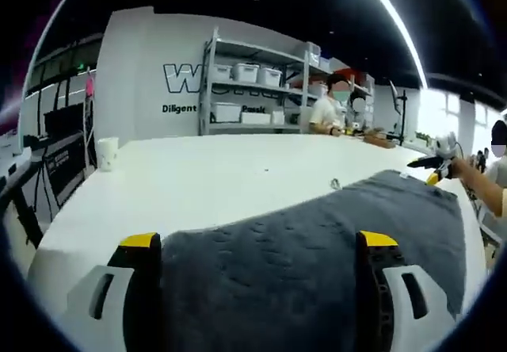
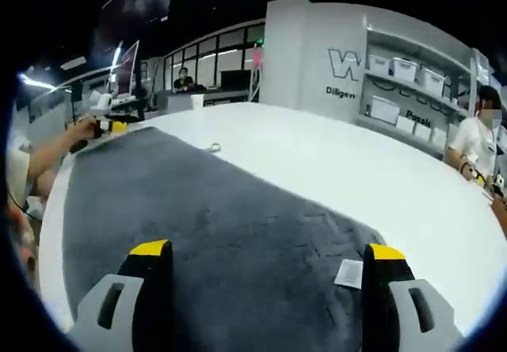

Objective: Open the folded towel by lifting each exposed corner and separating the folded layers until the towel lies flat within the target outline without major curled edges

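I judge the towel (image 1: 317, 249) already opened out and spread grey across the white surface (image 1: 206, 185); this looks like the final flattening step. My left gripper (image 1: 257, 245) and right gripper (image 2: 269, 253) both hang with fingers released and wide apart, gripping nothing, and towel cloth lies between and ahead of each pair. A white label (image 2: 348, 273) sits by my right gripper's edge. Next I need to check edges for curls and smooth them; I see no target outline.
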Available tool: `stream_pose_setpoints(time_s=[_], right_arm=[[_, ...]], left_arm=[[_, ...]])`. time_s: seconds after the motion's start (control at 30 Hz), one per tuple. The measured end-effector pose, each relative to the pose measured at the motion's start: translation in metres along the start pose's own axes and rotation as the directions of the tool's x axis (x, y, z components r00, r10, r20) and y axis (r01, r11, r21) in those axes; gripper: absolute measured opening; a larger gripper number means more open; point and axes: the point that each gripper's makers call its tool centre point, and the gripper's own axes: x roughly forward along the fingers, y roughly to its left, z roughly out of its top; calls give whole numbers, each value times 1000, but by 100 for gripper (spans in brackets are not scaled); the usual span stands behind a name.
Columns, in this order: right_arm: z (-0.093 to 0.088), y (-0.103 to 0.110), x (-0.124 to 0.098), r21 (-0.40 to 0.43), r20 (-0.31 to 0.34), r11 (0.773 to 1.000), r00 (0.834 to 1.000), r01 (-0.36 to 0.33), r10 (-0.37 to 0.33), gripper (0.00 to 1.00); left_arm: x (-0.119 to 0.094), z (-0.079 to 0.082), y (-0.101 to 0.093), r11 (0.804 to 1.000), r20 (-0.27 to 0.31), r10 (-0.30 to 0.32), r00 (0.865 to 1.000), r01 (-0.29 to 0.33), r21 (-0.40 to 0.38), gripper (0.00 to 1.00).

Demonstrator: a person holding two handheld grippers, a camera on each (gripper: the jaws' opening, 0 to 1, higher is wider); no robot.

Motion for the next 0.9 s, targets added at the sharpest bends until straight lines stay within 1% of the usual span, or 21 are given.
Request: stream_pose_setpoints(time_s=[0.07, 0.13, 0.17, 0.2, 0.23, 0.27, 0.3, 0.33, 0.4, 0.6, 0.67, 0.9], right_arm=[[-4, -5, 10, -11, -26, 1000, 1000, 1, -1, 100], [-11, -8, 19, -18, -58, 1000, 998, -4, 3, 100], [-18, -9, 24, -18, -84, 1000, 996, -10, 8, 100], [-21, -10, 27, -13, -93, 1000, 996, -13, 12, 100], [-18, -6, 30, 34, -62, 999, 997, -39, 41, 100], [-20, -9, 31, 38, -67, 999, 997, -37, 39, 100], [-22, -10, 31, 44, -68, 998, 997, -37, 40, 100], [-23, -10, 31, 60, -61, 997, 997, -46, 50, 100], [-22, -13, 33, 64, -45, 997, 998, -44, 47, 100], [-20, -19, 36, 72, -43, 997, 999, -30, 33, 100], [-20, -20, 37, 73, -36, 997, 999, -30, 32, 100], [-21, -21, 32, 73, -27, 997, 999, -32, 34, 100]], left_arm=[[7, -9, 4, 1000, -41, 9, 999, -10, -5, 100], [10, -15, 5, 1000, -57, 9, 998, -10, -12, 100], [12, -21, 7, 1000, -69, 9, 998, -11, -18, 100], [13, -26, 8, 1000, -89, 14, 996, -16, -21, 100], [14, -31, 10, 1000, -107, 19, 994, -21, -15, 100], [14, -32, 11, 1000, -108, 22, 994, -23, -4, 100], [14, -32, 12, 999, -102, 30, 994, -27, 23, 100], [15, -33, 13, 999, -109, 32, 994, -29, 31, 99], [15, -35, 15, 998, -128, 44, 991, -36, 60, 99], [18, -34, 19, 997, -155, 44, 987, -34, 63, 100], [20, -34, 23, 997, -145, 52, 988, -43, 60, 100], [23, -31, 27, 997, -113, 63, 992, -57, 55, 100]])
